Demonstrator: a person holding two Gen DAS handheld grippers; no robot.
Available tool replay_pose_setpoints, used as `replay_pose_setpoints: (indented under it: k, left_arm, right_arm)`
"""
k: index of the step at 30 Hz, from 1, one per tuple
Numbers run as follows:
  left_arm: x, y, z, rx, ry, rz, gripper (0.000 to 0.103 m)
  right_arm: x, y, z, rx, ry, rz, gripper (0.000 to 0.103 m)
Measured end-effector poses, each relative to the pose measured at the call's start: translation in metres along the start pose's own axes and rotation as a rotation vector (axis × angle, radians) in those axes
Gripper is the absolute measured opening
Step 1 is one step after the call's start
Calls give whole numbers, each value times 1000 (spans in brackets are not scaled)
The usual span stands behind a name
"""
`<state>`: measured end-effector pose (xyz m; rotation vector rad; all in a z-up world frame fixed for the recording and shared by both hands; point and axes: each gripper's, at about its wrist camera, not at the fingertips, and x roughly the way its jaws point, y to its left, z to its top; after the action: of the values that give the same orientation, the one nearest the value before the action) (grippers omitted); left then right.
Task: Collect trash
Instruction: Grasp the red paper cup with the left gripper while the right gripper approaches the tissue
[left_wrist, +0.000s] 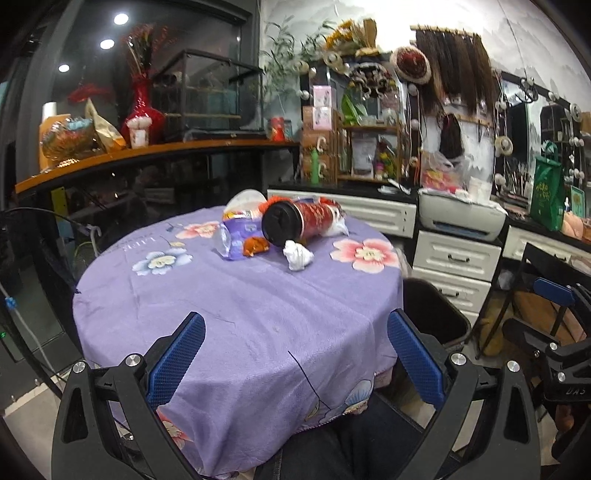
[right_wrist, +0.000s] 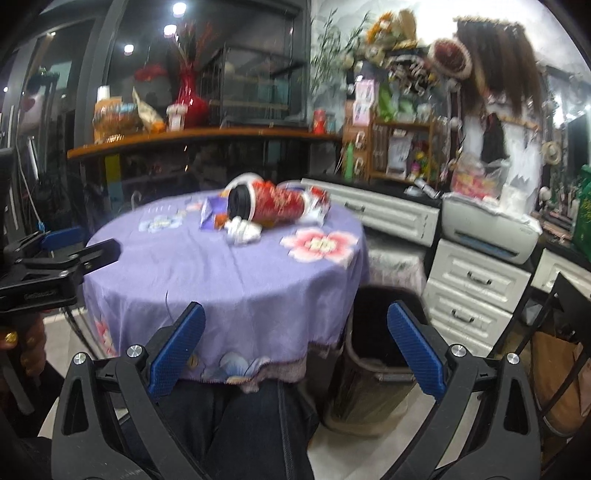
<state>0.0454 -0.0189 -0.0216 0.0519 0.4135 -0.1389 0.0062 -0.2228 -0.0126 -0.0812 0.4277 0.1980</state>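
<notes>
A heap of trash is seen in the upper middle of both frames, on the far side of a round table (left_wrist: 236, 317) under a purple flowered cloth: a red paper cup (left_wrist: 301, 220) tipped on its side with a black lid, a crumpled white tissue (left_wrist: 297, 255) touching it in front, and a purple wrapper (left_wrist: 236, 236) to its left. The left gripper (left_wrist: 295, 354) and right gripper (right_wrist: 295, 343) are held at the bottom of their frames, jaws spread wide and empty, well short of the heap. The cup is judged light and crushable, best taken across its middle, while the tissue is soft and can be pinched anywhere
</notes>
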Motion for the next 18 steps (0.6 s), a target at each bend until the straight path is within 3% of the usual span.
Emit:
replay_pose_setpoints:
  k: [10, 18]
  left_arm:
    - [49, 10, 18, 5, 83, -37, 98]
    - [86, 21, 48, 59, 119, -17, 98]
  right_arm:
    - [75, -7, 7, -10, 140, 63, 98]
    - [125, -20, 31, 9, 157, 77, 98]
